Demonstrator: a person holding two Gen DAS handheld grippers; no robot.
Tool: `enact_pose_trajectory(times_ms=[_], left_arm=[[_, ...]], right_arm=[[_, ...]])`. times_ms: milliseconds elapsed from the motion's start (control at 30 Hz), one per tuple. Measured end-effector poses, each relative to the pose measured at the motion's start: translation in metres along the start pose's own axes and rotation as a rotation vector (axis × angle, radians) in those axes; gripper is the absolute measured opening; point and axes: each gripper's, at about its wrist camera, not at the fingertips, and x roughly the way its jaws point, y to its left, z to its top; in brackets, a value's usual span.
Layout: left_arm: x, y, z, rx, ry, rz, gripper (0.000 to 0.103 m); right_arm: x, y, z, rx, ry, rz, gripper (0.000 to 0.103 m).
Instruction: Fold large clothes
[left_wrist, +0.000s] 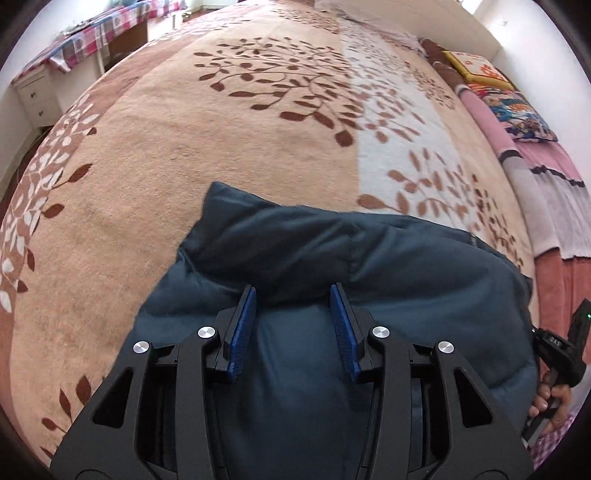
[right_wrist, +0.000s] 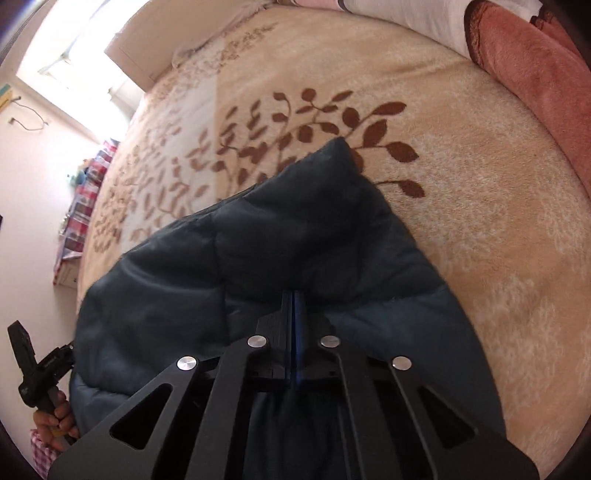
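Currently we are working over a dark blue padded jacket (left_wrist: 332, 295) that is lying bunched on a beige blanket (left_wrist: 155, 177) with a brown leaf pattern, which is covering the bed. Our left gripper (left_wrist: 293, 325) is hovering over the near part of the jacket with its blue pads (left_wrist: 242, 332) spread apart; puffy fabric is sitting between and below them, but we cannot tell whether they are touching it. Our right gripper (right_wrist: 294, 332) is showing its fingers pressed together, pinching a fold of the jacket (right_wrist: 295, 229), and a pointed corner of the cloth is sticking up beyond it. Nothing resembling a container is lying near the jacket. Around us: folded pink and rust bedding (left_wrist: 554, 206) is lying along the far edge of the bed with colourful patterned pillows (left_wrist: 517, 107) on it, well apart from the jacket; a checked cloth (left_wrist: 96, 33) is draping a surface beside a white drawer unit (left_wrist: 35, 96) off the bed's other side. Each view is catching the other handheld device at its margin.
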Motion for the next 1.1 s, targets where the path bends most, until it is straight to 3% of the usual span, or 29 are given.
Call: enact_pose_trajectory(times_ms=[233,400,567,633,733,867,967,1100], left_arm=[[-0.006,0.01,-0.003,-0.053,-0.022,-0.001,0.042],[-0.056,0.025,-0.017,-0.053,-0.085,-0.094,0.042],[-0.118,0.054,-0.061,-0.046,-0.135,-0.123,0.058],[-0.133,0.066,-0.081,-0.076,-0.141,-0.15,0.065],[-0.154,0.086,-0.121,-0.162,-0.15,-0.212,0.074],[-0.163,0.105,-0.178,-0.315,-0.137,-0.349,0.083],[-0.149,0.113,-0.21,-0.433,-0.096,-0.432,0.086],[-0.119,0.113,-0.231,-0.558,-0.058,-0.461,0.086]], right_arm=[[0.005,-0.015,0.0,0.061,0.002,0.03,0.0],[-0.033,-0.019,-0.006,0.088,-0.062,0.07,0.003],[-0.087,-0.024,-0.04,0.022,-0.123,0.093,0.003],[-0.108,-0.026,-0.065,-0.013,-0.141,0.089,0.014],[-0.129,-0.028,-0.105,-0.053,-0.149,0.104,0.022],[-0.139,-0.018,-0.151,-0.102,-0.14,0.133,0.023],[-0.139,0.004,-0.179,-0.153,-0.13,0.174,0.023],[-0.128,0.042,-0.208,-0.242,-0.092,0.238,0.023]])
